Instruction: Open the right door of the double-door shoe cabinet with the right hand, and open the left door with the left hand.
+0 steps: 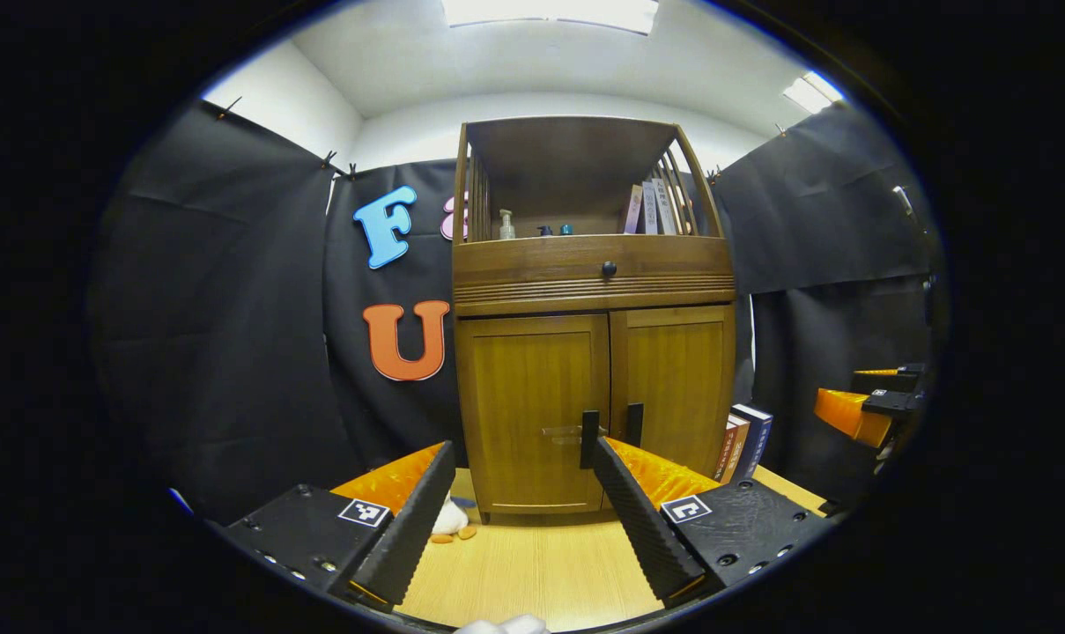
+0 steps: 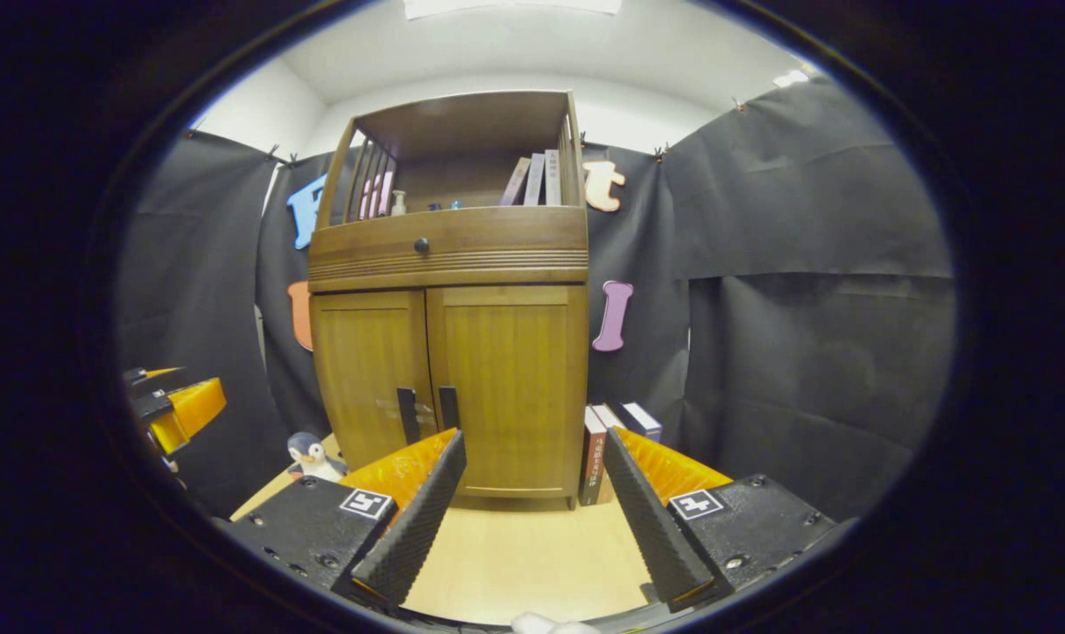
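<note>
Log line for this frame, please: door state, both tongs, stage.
stage: approach | cabinet: both doors shut | left tongs: open, short of left door handle | right tongs: open, short of right door handle

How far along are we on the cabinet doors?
Nothing done: right door and left door both sit shut. In hand: the right gripper and left gripper are open, short of the handles, holding nothing. Both doors remain to open.

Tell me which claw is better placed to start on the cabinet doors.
Right, probably. The task opens the right door first, and the right claw, open, faces it. The left claw is open too, facing the left door; both doors are shut.
</note>
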Available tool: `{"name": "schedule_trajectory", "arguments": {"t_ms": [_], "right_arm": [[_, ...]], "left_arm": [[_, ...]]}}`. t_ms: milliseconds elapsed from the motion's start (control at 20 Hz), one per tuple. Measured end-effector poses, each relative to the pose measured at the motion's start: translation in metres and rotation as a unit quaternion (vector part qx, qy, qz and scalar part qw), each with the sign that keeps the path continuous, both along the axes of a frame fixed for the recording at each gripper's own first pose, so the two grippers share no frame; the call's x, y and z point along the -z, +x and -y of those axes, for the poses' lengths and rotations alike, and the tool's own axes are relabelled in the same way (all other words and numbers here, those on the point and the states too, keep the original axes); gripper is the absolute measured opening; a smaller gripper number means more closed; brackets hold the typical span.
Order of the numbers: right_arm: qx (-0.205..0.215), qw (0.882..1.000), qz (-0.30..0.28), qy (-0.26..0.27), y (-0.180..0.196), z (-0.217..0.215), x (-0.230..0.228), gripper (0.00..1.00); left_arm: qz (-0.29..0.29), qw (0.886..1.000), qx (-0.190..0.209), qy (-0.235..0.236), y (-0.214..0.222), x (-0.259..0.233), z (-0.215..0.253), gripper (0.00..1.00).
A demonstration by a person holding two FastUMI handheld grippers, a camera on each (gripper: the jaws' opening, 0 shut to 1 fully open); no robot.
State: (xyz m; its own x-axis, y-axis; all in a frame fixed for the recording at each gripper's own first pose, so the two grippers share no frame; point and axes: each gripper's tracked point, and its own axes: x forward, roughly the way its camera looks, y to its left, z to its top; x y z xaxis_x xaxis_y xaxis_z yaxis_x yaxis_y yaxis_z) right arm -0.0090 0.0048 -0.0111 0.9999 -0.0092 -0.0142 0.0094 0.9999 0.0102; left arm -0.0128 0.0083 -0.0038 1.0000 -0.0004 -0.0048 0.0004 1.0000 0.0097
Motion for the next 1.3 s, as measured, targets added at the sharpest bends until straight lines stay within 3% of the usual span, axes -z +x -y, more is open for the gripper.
{"name": "schedule_trajectory", "arguments": {"t_ms": [350,600,1300], "right_arm": [[-0.002,1.000,-0.008,-0.012,0.013,-0.009,0.014,1.00],[-0.015,1.000,-0.012,-0.014,0.042,-0.023,0.026,1.00],[-0.068,0.997,-0.023,-0.015,0.186,-0.095,0.045,1.00]], "left_arm": [[0.001,1.000,-0.004,-0.005,-0.003,-0.001,-0.006,0.96],[0.003,1.000,-0.012,-0.004,-0.004,-0.001,-0.010,0.96],[-0.018,0.998,-0.060,0.000,-0.013,0.008,-0.019,0.96]]}}
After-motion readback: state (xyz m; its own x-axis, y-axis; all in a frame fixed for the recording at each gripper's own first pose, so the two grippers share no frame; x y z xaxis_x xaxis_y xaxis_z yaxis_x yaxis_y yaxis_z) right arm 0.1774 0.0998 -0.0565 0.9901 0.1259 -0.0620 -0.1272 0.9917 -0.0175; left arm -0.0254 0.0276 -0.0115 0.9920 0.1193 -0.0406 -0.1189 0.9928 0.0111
